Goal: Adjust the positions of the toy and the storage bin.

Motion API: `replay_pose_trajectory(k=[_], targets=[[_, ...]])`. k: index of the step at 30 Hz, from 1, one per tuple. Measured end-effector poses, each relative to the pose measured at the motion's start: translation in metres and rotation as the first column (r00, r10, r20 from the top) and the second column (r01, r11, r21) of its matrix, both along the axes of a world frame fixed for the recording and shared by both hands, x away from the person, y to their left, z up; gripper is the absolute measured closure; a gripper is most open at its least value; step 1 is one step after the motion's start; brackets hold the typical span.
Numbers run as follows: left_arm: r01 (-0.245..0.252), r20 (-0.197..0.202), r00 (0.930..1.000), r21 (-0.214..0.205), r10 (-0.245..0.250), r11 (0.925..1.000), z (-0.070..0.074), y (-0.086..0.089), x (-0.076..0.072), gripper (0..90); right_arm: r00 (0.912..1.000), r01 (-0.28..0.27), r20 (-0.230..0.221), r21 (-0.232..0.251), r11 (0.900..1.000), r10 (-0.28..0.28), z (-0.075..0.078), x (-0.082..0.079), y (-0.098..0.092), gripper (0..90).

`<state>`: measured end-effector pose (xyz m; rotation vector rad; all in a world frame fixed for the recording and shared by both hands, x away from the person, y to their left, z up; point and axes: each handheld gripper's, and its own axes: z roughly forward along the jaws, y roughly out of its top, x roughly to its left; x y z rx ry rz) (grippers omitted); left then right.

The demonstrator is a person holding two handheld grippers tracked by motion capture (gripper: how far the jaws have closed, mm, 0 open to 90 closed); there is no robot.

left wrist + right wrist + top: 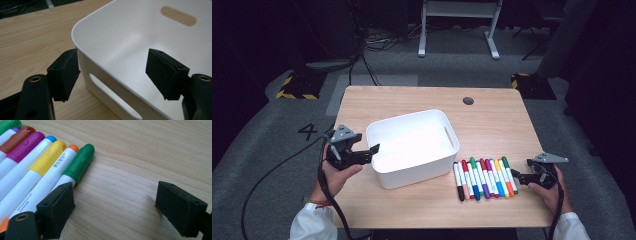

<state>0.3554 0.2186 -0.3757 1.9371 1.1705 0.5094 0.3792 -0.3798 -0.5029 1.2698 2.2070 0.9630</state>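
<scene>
A white plastic bin (412, 145) with slot handles stands in the middle of the wooden table (492, 120). My left gripper (374, 150) is at the bin's left wall, open. In the left gripper view the jaws of my left gripper (112, 72) straddle the bin (120, 37) rim, one outside and one inside, without pressing on it. A row of several coloured markers (484, 177) lies right of the bin. My right gripper (516, 175) rests open just right of the row. In the right gripper view one jaw of my right gripper (115, 195) sits beside the green-capped marker (80, 162); nothing is between the jaws.
A dark round grommet (468, 100) is set in the table's far side. Beyond the table stand a white frame's legs (459, 30) and two black blocks with yellow stripes (294, 86) on the grey floor. Cables trail off the left edge.
</scene>
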Motion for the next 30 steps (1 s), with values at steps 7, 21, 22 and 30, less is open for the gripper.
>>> replay_pose_trajectory(k=[7,21,22,30], targets=[[-0.081,-0.046,0.9953,0.071,0.085,0.9942,-0.006,-0.004,0.021,54.1,1.0000,0.000,0.000,0.000,1.0000,0.000,0.000,0.000,0.000,15.2],[-0.069,-0.016,0.9974,0.066,0.070,0.9955,-0.015,-0.015,0.029,69.3,1.0000,0.001,0.000,0.002,1.0000,-0.001,0.000,0.000,0.000,15.3],[-0.064,-0.015,0.9978,0.065,0.065,0.9959,-0.016,-0.017,0.028,69.5,1.0000,0.001,0.000,0.001,1.0000,-0.001,0.000,0.000,0.000,15.3],[-0.040,-0.009,0.9992,0.025,0.040,0.9989,-0.018,-0.029,0.020,65.8,0.9997,0.025,0.002,0.010,0.9996,-0.025,0.001,0.000,-0.001,20.7]])
